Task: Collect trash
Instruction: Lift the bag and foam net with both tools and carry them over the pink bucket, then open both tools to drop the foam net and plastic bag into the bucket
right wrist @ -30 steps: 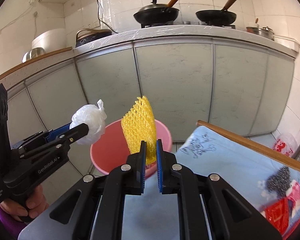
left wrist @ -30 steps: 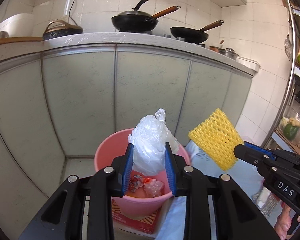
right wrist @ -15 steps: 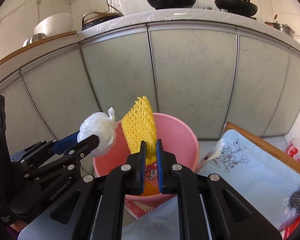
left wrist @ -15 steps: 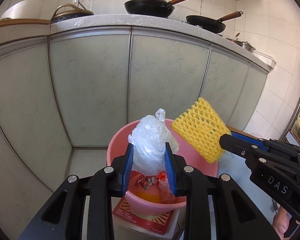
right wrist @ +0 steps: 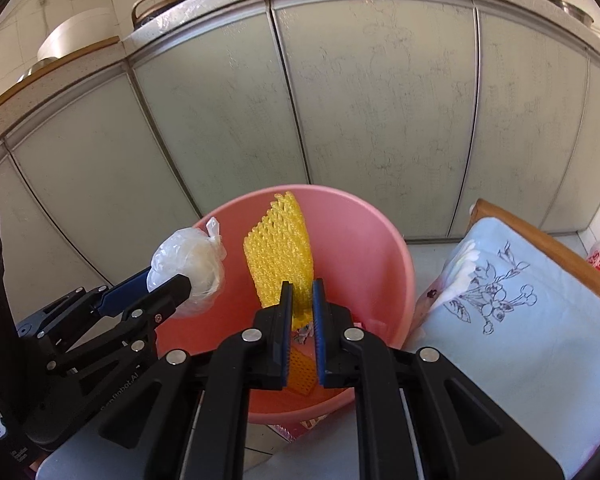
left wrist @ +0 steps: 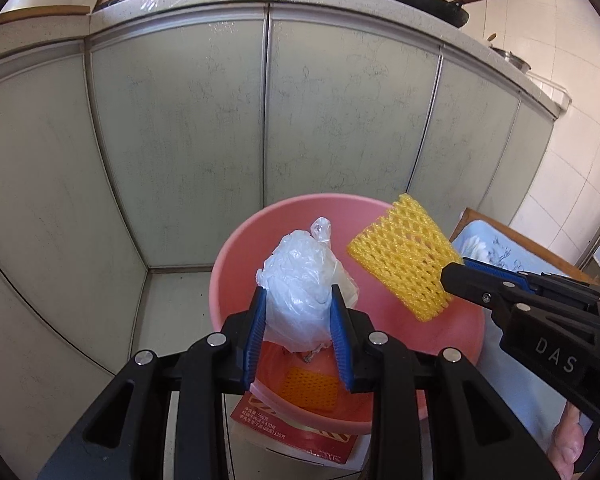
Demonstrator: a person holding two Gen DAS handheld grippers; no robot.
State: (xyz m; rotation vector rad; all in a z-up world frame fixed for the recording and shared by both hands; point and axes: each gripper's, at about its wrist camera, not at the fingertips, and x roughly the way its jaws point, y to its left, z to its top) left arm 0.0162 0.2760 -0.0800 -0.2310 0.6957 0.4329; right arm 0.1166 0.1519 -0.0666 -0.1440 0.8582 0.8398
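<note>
Left claw [left wrist: 298, 320]: clamped on a crumpled white plastic bag [left wrist: 300, 284], blue pads [left wrist: 256, 332] pressing its sides, knotted tip sticking up. Hangs over the open mouth of a pink bucket [left wrist: 240, 256], bag above the left half of the opening. Same claw seen from the right wrist view at the lower left [right wrist: 172, 286], bag [right wrist: 190, 270] bulging past the fingertips, over the bucket's left rim.

Right claw [right wrist: 301, 304]: nearly closed, pinching a yellow foam net sleeve [right wrist: 280, 252] by its lower end. Sleeve standing upright above the pads, over the middle of the bucket [right wrist: 372, 248]. From the left wrist view, reaches in from the right [left wrist: 450, 276], sleeve [left wrist: 404, 256] tilted over the bucket's right side, just beside the bag and apart from it. Part of a hand [left wrist: 570, 448] visible under the claw's body at the lower right.

Inside the bucket: an orange-yellow piece of netting [left wrist: 310, 388] lying on the bottom, with some small scraps beside it, too hidden to name. Under the bucket: a red printed card or box [left wrist: 300, 436]. To the right: a wooden-edged desk [right wrist: 540, 240] covered with a pale blue cloth [right wrist: 512, 328] printed with flower outlines. Behind: pale green cabinet doors [left wrist: 204, 120] below a speckled worktop, black pans [left wrist: 432, 6] on top.
</note>
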